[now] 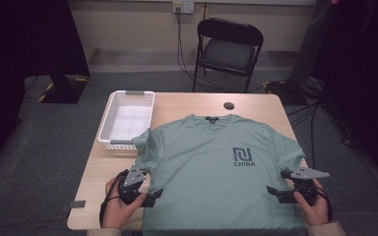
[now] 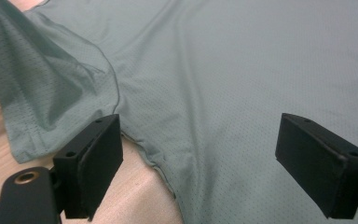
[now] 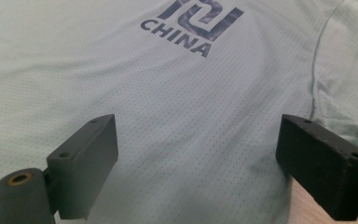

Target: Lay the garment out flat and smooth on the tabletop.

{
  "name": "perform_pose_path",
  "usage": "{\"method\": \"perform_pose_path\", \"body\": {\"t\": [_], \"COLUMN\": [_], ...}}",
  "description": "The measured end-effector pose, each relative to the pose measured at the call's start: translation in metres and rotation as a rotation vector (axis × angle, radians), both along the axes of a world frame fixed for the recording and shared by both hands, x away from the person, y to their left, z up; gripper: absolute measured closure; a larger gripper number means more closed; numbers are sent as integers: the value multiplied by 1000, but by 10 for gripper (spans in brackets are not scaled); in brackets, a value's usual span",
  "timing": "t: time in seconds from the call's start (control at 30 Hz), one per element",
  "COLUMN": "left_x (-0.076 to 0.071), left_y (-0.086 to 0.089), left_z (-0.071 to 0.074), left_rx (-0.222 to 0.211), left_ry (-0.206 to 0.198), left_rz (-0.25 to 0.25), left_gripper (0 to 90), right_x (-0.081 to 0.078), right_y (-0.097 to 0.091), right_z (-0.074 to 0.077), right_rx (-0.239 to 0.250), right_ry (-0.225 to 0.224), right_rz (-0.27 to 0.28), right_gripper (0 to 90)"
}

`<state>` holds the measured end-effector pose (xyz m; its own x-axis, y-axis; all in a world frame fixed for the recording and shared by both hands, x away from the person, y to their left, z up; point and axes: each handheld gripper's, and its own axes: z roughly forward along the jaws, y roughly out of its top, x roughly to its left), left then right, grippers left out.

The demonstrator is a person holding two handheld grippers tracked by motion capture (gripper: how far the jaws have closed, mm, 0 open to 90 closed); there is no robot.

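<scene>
Green, one T-shirt (image 1: 211, 167) lies flat on the table (image 1: 270, 105); one white basket (image 1: 127, 118) sits at ten o'clock. Two grippers, left (image 1: 153, 195) and right (image 1: 271, 191), hover released at its sides.

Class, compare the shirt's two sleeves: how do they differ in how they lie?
The left sleeve is folded, its end reaching the white basket; the right sleeve lies flat on the table. The left sleeve looks bunched and narrow, the right sleeve spread wide. Both belong to the same green T-shirt.
</scene>
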<state>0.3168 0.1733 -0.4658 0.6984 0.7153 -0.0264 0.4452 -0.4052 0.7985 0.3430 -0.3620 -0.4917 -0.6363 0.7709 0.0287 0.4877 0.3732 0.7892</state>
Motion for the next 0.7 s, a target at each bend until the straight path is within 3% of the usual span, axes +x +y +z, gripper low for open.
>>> {"method": "perform_pose_path", "body": {"t": [0.1, 0.13, 0.3, 0.7], "left_x": [0, 0, -1, -1], "left_y": [1, 1, 4, 21], "left_z": [-2, -2, -4, -2], "left_rx": [11, 17, 12, 10], "left_ry": [2, 2, -1, -10], "left_rz": [-9, -13, -27, -3], "left_gripper": [147, 147, 148, 148], "right_x": [2, 4, 4, 4], "right_y": [1, 3, 6, 6], "right_z": [-4, -7, -8, -8], "right_rx": [-7, -34, -76, -77], "right_ry": [17, 37, 42, 44], "right_rz": [0, 9, 13, 12], "right_gripper": [117, 123, 116, 113]}}
